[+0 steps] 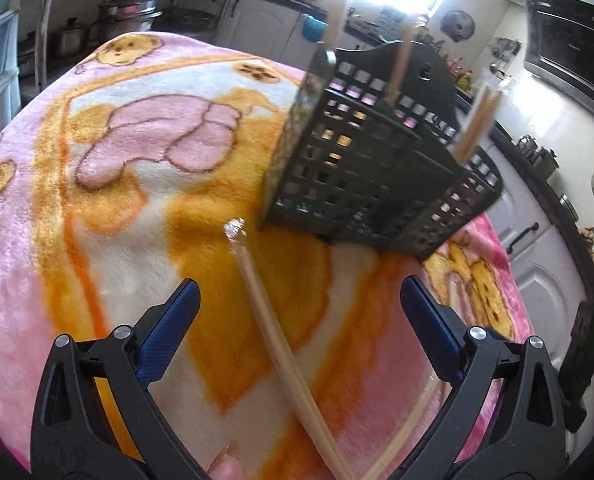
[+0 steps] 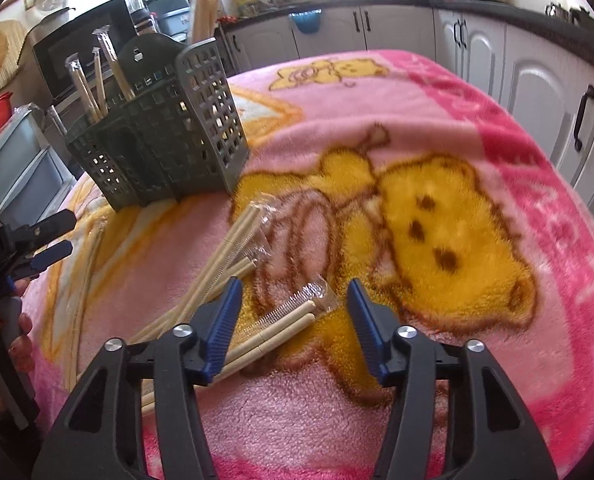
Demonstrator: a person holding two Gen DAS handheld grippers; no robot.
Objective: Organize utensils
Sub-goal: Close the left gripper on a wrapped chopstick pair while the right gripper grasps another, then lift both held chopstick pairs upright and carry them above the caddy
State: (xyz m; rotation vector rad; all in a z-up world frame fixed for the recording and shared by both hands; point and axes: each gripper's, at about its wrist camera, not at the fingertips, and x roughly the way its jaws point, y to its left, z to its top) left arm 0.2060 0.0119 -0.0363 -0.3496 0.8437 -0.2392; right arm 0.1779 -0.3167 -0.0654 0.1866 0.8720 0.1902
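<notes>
A dark grey slotted utensil holder (image 1: 361, 160) stands on the bear-print blanket (image 1: 145, 184); it also shows in the right wrist view (image 2: 165, 140). Wrapped chopstick pairs (image 2: 97, 80) stand inside it. My left gripper (image 1: 299, 300) is open above a wrapped chopstick pair (image 1: 273, 336) lying on the blanket between its fingers. My right gripper (image 2: 295, 300) is open over another wrapped pair (image 2: 285, 324). A further wrapped pair (image 2: 233, 248) lies just beyond. The left gripper (image 2: 57, 236) shows at the left of the right wrist view.
Kitchen counters and white cabinets (image 2: 477, 40) surround the table. Steel pots (image 1: 125, 16) sit behind on the left. A microwave (image 2: 77, 52) stands behind the holder. More chopsticks (image 2: 85, 280) lie along the blanket's left side.
</notes>
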